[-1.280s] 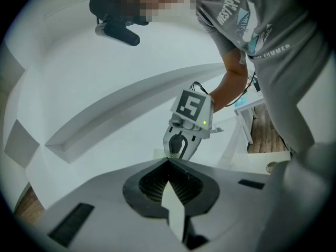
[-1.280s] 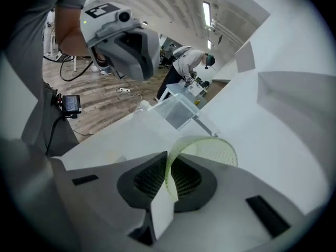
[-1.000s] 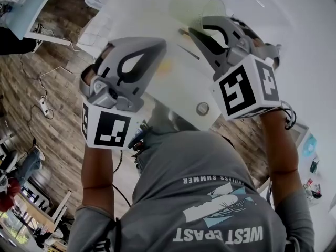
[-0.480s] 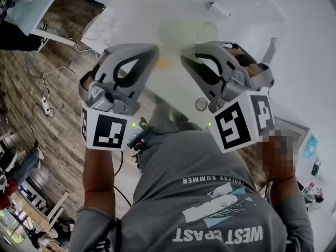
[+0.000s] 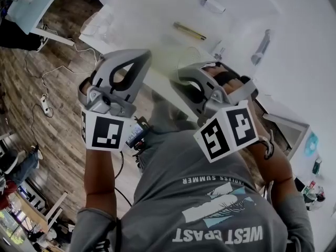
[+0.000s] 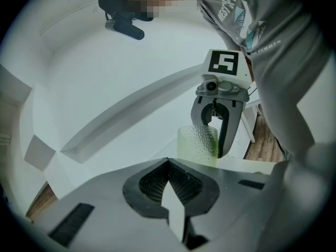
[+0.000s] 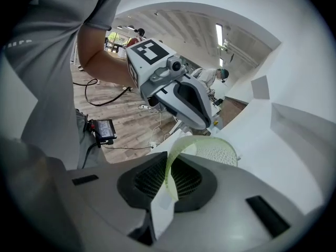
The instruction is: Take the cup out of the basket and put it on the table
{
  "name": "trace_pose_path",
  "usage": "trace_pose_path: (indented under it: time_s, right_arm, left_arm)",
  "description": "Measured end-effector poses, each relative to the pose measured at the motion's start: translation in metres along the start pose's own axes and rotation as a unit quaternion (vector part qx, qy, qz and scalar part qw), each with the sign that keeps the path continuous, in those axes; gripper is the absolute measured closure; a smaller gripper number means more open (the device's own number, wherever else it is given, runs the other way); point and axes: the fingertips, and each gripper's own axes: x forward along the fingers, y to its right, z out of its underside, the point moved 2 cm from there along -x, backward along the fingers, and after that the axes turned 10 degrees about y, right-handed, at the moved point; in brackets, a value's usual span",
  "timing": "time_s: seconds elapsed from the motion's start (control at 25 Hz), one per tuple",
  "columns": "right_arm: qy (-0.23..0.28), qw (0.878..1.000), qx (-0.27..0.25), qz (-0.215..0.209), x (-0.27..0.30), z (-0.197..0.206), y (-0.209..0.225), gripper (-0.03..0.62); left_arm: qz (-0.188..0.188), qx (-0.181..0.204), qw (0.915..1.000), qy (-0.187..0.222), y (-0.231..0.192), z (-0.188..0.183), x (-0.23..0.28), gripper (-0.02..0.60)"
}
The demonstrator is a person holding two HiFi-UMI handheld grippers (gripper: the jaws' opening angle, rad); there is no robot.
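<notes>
A translucent green cup (image 5: pixel 190 62) with a dimpled wall hangs above the near edge of the white table (image 5: pixel 152 9). My right gripper (image 5: pixel 180 75) is shut on the cup's rim. In the right gripper view the green wall (image 7: pixel 169 167) runs between the two pads, and the cup's mouth (image 7: pixel 212 148) shows beyond them. The left gripper view shows the cup (image 6: pixel 198 143) upright in the right gripper's jaws. My left gripper (image 5: pixel 143 55) hovers just left of the cup, shut on nothing, its tips meeting (image 6: pixel 168 161). No basket is in view.
On the table lie a yellowish pen-like stick (image 5: pixel 189 31), a small white object (image 5: pixel 212 5) and a grey tool (image 5: pixel 261 46). A wooden floor with cables (image 5: pixel 44 104) lies left of the table. An open box (image 5: pixel 287 125) stands at the right.
The right gripper has carried the cup down and left in the head view, nearer the table's edge and the left gripper. More of the far table has come into view.
</notes>
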Motion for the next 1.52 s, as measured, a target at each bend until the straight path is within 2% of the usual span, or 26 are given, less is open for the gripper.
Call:
trace_pose_path:
  time_s: [0.44,0.64,0.84,0.96,1.12,1.52]
  right_arm:
    - [-0.038,0.996,0.014,-0.074,0.023,0.044,-0.073,0.562]
    - [-0.066,0.991,0.027,-0.110,0.044,0.075,-0.101,0.562]
    - [-0.095,0.985,0.038,-0.139,0.065,0.106,-0.126,0.562]
    - [-0.117,0.980,0.042,-0.155,0.080,0.127,-0.139,0.562]
    - [-0.144,0.973,0.050,-0.172,0.095,0.149,-0.153,0.562]
    - [-0.185,0.961,0.065,-0.193,0.115,0.174,-0.162,0.560]
  left_arm:
    - [-0.007,-0.016,0.9997,-0.019,0.027,-0.001,-0.018,0.574]
    - [-0.002,-0.019,0.9991,-0.037,0.037,0.002,-0.027,0.574]
    - [-0.014,-0.033,0.9988,-0.033,0.042,0.004,-0.033,0.574]
    - [-0.007,-0.033,0.9987,-0.039,0.045,0.007,-0.034,0.574]
    - [-0.007,-0.037,0.9986,-0.036,0.048,0.007,-0.035,0.574]
    - [-0.001,-0.046,0.9979,-0.044,0.056,0.015,-0.040,0.574]
